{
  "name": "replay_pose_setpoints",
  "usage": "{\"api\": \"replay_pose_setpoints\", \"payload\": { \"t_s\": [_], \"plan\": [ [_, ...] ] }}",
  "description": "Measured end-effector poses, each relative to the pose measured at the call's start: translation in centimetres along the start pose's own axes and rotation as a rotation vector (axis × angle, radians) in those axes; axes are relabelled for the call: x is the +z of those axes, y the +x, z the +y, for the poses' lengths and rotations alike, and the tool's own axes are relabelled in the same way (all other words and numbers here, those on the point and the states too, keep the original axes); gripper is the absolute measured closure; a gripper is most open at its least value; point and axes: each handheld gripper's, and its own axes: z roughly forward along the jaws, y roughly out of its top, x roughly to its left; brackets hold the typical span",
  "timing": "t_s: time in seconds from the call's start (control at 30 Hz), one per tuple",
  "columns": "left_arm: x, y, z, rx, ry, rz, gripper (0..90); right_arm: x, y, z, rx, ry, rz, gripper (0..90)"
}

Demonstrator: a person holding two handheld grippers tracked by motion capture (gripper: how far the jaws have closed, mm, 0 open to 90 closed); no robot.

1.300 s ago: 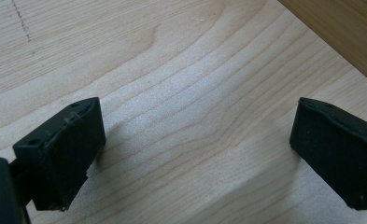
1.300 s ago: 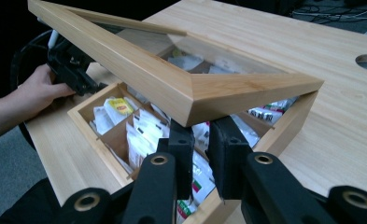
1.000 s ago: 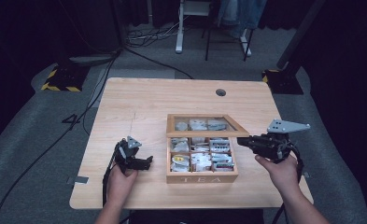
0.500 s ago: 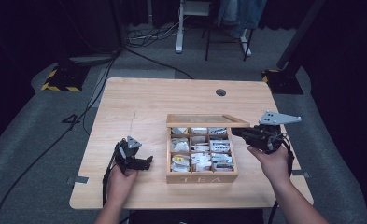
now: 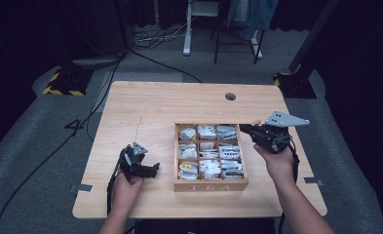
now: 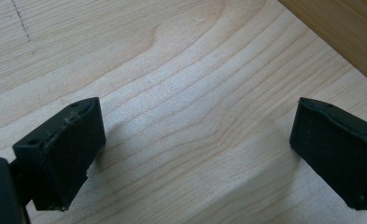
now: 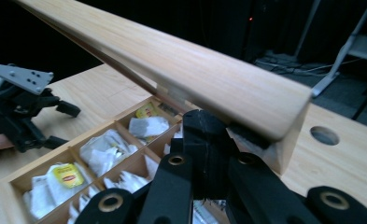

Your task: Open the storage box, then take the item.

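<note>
The left gripper [image 5: 141, 165] rests on the table [image 5: 145, 112] with its jaws wide apart, holding nothing. Just to its right sits the tea box [image 5: 210, 184], full of tea bags [image 5: 208, 152]. The right gripper [image 5: 250, 130] pinches the box's lid [image 7: 172, 70] at one corner. The lid stands up, so it could slip out and bang down, or the box could slide since nothing holds it.

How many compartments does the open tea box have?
9, in a three-by-three grid inside the tea box: three along the back by the raised lid, three across the middle, three at the front wall. All hold tea bags.
</note>
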Motion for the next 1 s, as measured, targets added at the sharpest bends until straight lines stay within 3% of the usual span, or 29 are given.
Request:
{"api": "replay_pose_setpoints", "payload": {
  "t_s": [0.13,0.37,0.67,1.0],
  "plan": [
    [0.00,0.00,0.00,0.000,0.000,0.000,3.9,0.30,0.12,0.06,-0.034,-0.014,-0.027,89.7],
    [0.00,0.00,0.00,0.000,0.000,0.000,3.9,0.53,-0.10,-0.12,0.010,-0.025,-0.036,89.7],
    [-0.18,0.04,-0.11,0.004,0.005,-0.003,4.2,0.64,-0.15,-0.19,0.020,-0.032,-0.045,89.8],
    [-0.97,0.18,0.23,-0.013,0.048,0.000,14.9,0.69,-0.35,-0.31,0.021,-0.042,-0.030,89.7]
  ]
}}
